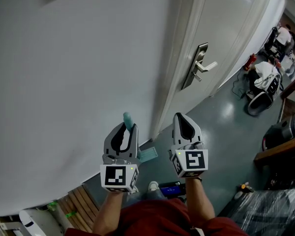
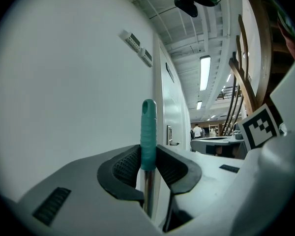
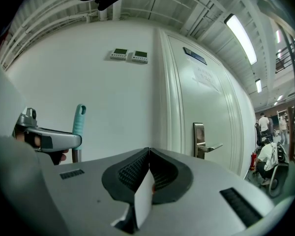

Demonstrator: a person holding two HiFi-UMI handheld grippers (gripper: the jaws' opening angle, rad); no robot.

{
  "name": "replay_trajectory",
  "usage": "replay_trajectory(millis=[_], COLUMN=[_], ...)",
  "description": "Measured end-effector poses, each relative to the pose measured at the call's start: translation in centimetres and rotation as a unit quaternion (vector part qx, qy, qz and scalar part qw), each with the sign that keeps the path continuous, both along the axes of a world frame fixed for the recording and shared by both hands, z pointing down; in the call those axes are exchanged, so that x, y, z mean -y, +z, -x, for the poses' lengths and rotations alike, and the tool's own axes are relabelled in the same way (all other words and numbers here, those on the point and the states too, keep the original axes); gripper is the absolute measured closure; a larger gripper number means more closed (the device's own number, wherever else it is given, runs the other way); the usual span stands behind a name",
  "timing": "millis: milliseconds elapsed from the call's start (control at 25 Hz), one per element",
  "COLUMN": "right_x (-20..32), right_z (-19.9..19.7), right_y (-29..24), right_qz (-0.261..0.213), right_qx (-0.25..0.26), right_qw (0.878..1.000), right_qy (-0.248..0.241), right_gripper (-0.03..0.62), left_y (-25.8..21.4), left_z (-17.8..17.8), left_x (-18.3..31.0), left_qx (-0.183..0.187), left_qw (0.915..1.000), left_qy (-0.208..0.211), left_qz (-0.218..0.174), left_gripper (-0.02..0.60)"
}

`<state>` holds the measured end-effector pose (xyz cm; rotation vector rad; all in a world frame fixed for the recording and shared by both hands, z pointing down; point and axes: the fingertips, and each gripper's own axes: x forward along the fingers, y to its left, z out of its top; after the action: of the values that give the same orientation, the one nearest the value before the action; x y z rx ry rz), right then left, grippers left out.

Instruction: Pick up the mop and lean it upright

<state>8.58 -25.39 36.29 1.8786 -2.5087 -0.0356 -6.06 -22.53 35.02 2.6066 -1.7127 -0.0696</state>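
You had one mop [image 2: 148, 132] and two grippers: your left gripper [image 1: 124, 129] clamped it near its top, while your right gripper [image 1: 183, 122] was closed and empty.

a plain white wall [image 1: 64, 82] adjoined a white panelled door [image 1: 226, 28] with a metal lever handle [image 1: 202, 65]. two small control panels [image 3: 129, 55] sat high on the wall. the floor [image 1: 221, 122] was glossy grey-green. a ceiling strip light [image 3: 241, 31] was lit. a red fire extinguisher [image 1: 250, 62] stood by the wall base.
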Motion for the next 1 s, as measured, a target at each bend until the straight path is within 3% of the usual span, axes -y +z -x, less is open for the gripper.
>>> replay_trajectory(millis=[1000], right_x=[-0.2], right_z=[-0.7], right_y=[1.3], right_qz=[0.013], right_qx=[-0.003], right_qw=[1.0], right_qy=[-0.002], right_gripper=[0.577], left_y=[11.2], left_z=[-1.6], left_x=[-0.2], left_qx=[0.009], left_qw=[0.9996], left_qy=[0.0], left_qz=[0.026], left_gripper=[0.474])
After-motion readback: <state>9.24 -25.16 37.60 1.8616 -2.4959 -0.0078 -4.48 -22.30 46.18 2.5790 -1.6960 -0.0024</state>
